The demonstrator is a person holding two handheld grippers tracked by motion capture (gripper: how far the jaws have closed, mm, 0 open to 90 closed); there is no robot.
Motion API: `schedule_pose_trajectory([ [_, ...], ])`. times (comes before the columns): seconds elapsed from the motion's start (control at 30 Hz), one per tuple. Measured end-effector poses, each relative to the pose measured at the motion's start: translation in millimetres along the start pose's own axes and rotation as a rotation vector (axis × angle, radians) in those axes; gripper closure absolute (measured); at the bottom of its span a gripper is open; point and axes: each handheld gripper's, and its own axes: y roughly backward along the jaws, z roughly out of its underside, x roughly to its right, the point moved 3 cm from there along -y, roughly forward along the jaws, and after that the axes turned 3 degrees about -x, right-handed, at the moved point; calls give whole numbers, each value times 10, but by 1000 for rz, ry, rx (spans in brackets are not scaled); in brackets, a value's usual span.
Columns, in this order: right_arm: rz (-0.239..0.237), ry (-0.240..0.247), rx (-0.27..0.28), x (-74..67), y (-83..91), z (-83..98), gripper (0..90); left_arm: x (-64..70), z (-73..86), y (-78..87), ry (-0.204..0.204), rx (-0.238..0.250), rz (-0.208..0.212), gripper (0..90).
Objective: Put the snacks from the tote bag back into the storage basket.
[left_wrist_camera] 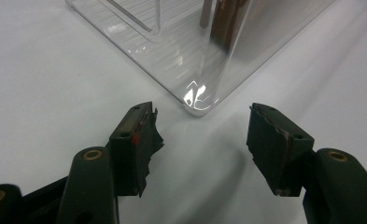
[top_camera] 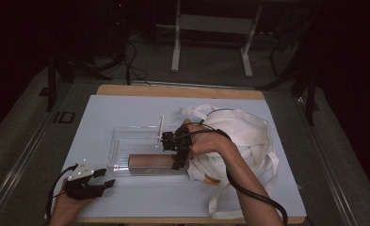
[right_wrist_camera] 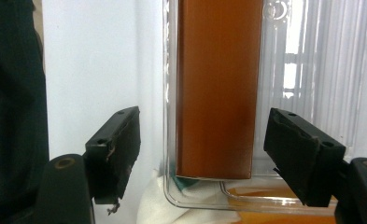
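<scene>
Taking the clear plastic tray as the landmark: nearest the person, the left gripper rests on the white table sheet just off the tray's near left corner. Its jaws stand apart with nothing between them, and in the left gripper view they point at that rounded corner without touching it.

Inside the tray, along its near wall, lies a brown box, long and narrow, flat on the tray floor. At the box's right end, over the tray's right edge, the right gripper hangs with its jaws spread wide. In the right gripper view they stand on either side of the box's end, clear of both faces, so the box is not clamped.

Beyond and to the right of the tray, a white cloth bag lies crumpled on the sheet, its straps trailing past the tray's right end.
</scene>
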Motion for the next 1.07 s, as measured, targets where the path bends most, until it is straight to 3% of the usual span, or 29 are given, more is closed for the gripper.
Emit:
schedule_pose_trajectory([
  [0.53, 53, 11, 72, -1, 110, 18, 326, 0, 0, -1, 2, 0, 0, 417],
  [0.93, 157, -21, 177, -23, 262, 141, 443, -7, -2, -9, 6, -7, -4, 415],
  [1.0, 201, -34, 212, -59, 284, 199, 454, -8, -3, -9, 8, -8, -6, 415],
  [1.03, 201, -34, 212, -59, 284, 199, 454, -8, -3, -9, 8, -8, -6, 414],
  [1.07, 248, -50, 258, -113, 318, 278, 456, -10, -3, -9, 10, -9, -7, 414],
])
